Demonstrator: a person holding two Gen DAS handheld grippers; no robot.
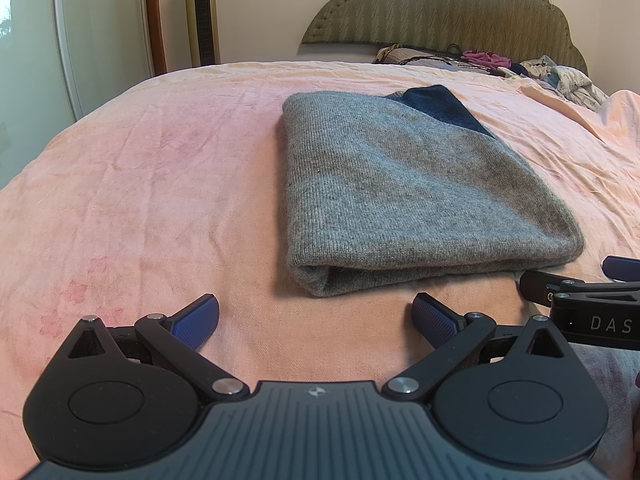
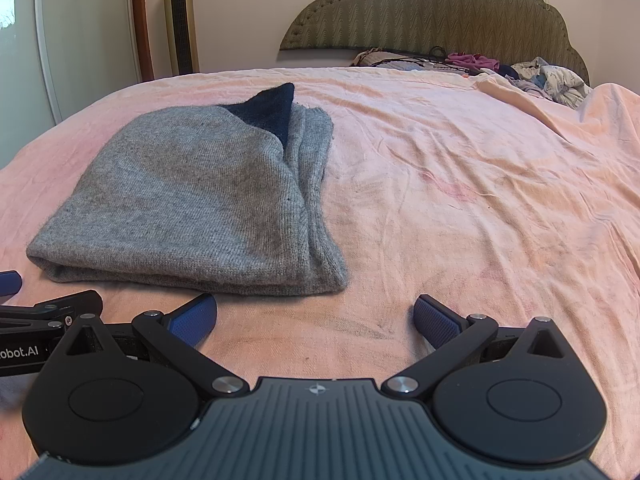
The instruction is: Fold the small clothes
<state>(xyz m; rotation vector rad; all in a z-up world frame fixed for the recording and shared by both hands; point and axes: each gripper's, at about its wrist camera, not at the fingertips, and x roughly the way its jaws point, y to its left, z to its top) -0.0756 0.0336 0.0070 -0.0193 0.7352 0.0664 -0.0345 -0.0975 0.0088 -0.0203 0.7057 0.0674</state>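
Note:
A grey knit garment lies folded into a thick rectangle on the pink bedsheet, with a dark blue part showing at its far end. It also shows in the right wrist view, left of centre. My left gripper is open and empty, just short of the garment's near folded edge. My right gripper is open and empty, near the garment's near right corner. The right gripper's side shows at the left wrist view's right edge.
A pile of loose clothes and dark cords lie at the head of the bed under the padded headboard. A tall gold tower fan and a glass door stand beyond the bed's far left side.

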